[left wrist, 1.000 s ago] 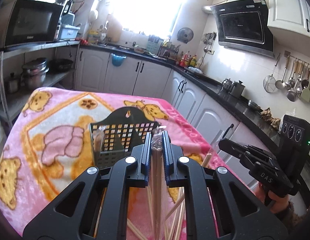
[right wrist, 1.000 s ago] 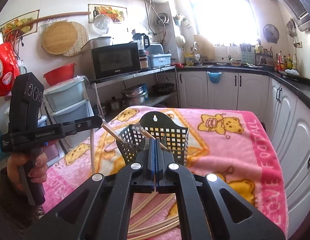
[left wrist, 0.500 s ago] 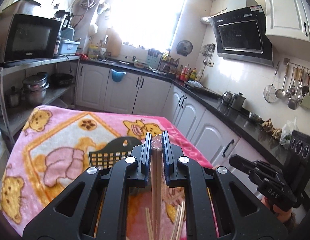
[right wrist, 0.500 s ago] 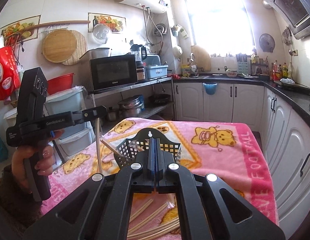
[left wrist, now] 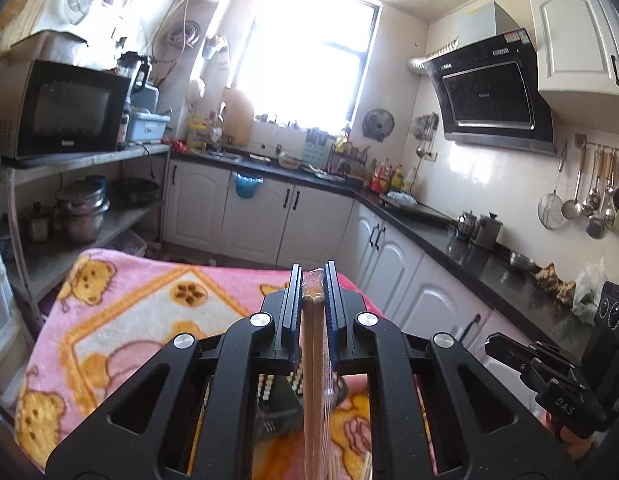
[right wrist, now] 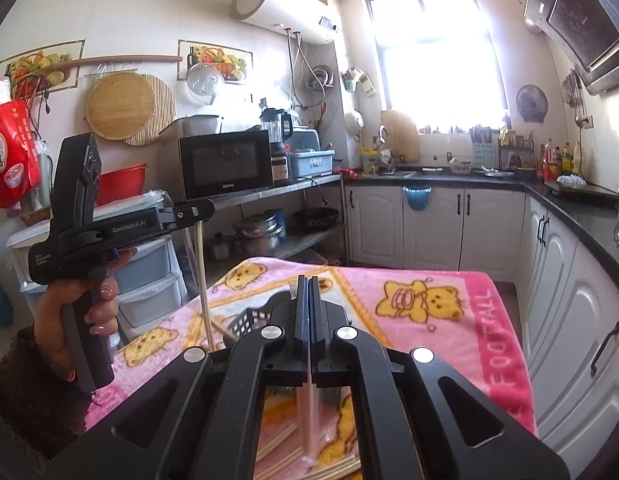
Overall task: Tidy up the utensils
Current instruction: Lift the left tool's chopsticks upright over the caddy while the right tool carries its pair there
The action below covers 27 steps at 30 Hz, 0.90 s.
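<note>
Chopsticks (left wrist: 314,360), a plastic-wrapped bundle, stood upright between my left gripper's (left wrist: 314,300) jaws, which were closed on them above the pink bear blanket (left wrist: 121,320); the black mesh basket (left wrist: 277,412) showed below, behind the fingers; loose chopsticks (left wrist: 365,466) lay at the bottom edge. From the right wrist, my right gripper (right wrist: 308,308) was clamped on one thin blurred stick (right wrist: 309,412); the basket (right wrist: 245,322) sat just beyond.

Both grippers (left wrist: 313,300) (right wrist: 308,300) higher above the black basket (right wrist: 245,322), wrapped chopsticks (left wrist: 314,360) lifted
</note>
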Each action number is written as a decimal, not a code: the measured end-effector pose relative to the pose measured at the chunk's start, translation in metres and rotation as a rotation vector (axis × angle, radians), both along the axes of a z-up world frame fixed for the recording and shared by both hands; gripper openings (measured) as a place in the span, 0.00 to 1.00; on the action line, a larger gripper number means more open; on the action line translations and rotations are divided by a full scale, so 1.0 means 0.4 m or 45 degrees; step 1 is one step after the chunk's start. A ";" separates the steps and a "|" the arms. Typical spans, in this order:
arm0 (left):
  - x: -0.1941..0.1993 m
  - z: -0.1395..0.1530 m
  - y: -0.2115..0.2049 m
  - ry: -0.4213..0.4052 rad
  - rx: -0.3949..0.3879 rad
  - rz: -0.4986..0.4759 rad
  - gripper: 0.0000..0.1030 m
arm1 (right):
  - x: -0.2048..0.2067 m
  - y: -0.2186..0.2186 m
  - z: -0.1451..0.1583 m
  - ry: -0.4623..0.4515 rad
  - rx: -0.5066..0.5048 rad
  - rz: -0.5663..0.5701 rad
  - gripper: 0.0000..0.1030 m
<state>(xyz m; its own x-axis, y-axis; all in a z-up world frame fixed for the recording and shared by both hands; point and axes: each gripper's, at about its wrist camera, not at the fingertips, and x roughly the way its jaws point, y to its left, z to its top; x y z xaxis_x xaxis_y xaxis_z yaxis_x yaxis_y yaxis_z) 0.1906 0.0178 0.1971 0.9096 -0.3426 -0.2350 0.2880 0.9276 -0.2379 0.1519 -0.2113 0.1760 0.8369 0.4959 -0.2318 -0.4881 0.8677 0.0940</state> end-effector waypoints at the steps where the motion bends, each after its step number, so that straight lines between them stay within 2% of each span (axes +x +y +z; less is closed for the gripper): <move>1: 0.004 0.012 0.002 -0.012 0.005 0.011 0.07 | 0.003 0.002 0.012 -0.012 -0.002 0.000 0.01; 14: 0.051 0.092 -0.013 -0.166 0.078 0.192 0.07 | 0.114 0.033 0.167 -0.134 0.009 -0.002 0.01; 19: 0.090 0.089 -0.028 -0.204 0.102 0.243 0.07 | 0.147 0.050 0.192 -0.154 0.007 -0.004 0.01; 27: 0.144 0.040 -0.041 -0.197 0.080 0.272 0.07 | 0.216 0.081 0.197 -0.132 0.006 -0.011 0.01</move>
<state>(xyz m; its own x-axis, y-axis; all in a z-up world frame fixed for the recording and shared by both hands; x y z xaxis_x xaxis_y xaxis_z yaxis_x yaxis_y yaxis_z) 0.2483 0.0013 0.2131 0.9864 -0.1286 -0.1022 0.1129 0.9827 -0.1467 0.2382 -0.1788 0.2549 0.8607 0.4892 -0.1411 -0.4877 0.8717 0.0474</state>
